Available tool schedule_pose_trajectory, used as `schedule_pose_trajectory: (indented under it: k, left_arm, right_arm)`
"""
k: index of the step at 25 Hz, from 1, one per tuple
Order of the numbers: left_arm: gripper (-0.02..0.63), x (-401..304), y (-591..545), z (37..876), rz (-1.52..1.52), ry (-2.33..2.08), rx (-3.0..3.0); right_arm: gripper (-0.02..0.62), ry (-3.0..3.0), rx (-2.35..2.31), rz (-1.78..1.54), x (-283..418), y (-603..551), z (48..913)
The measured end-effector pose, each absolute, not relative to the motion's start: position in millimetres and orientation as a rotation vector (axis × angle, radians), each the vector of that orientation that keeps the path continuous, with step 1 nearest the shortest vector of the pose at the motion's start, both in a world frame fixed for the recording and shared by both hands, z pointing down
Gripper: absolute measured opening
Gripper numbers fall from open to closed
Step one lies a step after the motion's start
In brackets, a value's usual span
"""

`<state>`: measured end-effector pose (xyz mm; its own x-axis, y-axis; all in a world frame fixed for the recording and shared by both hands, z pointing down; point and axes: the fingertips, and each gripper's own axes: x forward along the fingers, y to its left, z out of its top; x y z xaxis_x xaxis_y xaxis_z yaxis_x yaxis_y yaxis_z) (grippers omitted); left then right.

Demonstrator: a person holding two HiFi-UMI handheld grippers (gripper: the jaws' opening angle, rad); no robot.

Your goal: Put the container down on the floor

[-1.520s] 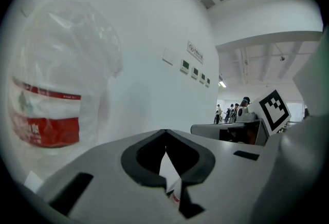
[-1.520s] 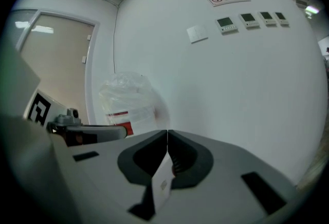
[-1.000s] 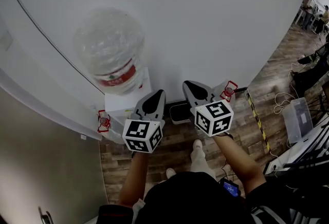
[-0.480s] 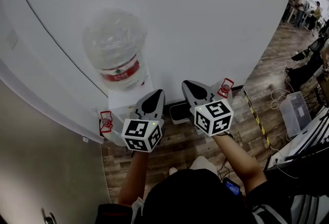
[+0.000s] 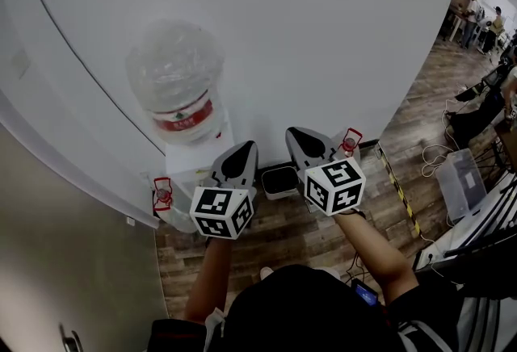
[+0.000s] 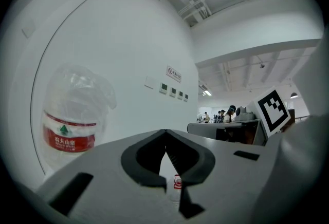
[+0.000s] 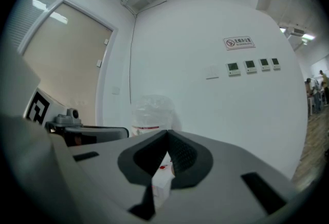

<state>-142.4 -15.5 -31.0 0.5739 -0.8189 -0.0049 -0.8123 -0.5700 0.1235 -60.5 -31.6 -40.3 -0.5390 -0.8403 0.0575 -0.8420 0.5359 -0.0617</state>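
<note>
Facing the container (image 5: 176, 84) — left gripper (image 5: 242, 152) and right gripper (image 5: 300, 139) closed, empty; likely bulky, slick, thin-walled, best clasped at both sides.

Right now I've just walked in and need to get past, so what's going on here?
A person stands facing a white dispenser with a big water bottle on top. They hold the left tool and the right tool out level toward it, both shut and empty. The bottle sits on the dispenser, not on the floor.
</note>
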Motion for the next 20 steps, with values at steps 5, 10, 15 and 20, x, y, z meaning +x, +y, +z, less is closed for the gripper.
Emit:
schedule_pose_trajectory:
  k: [5,10,15,20]
  left_arm:
    - [0.015,-117,-9,-34,-0.073,-1.392,2.691]
    - [0.015,-96,-1,-38,-0.071,-1.413,2.696]
    - [0.015,-88,7,-37,-0.071,-1.432,2.686]
    - [0.015,-83,15,-38,-0.060,-1.445,2.683]
  right_arm:
    - [0.031,-2.740,1.494,0.137,-40,-29,-44]
    - [0.031,-2.761,1.477,0.129,-24,-23,-50]
    - [0.031,-2.774,1.470,0.126,-13,-16,-49]
    - [0.031,-2.773,1.477,0.141,-5,-9,-47]
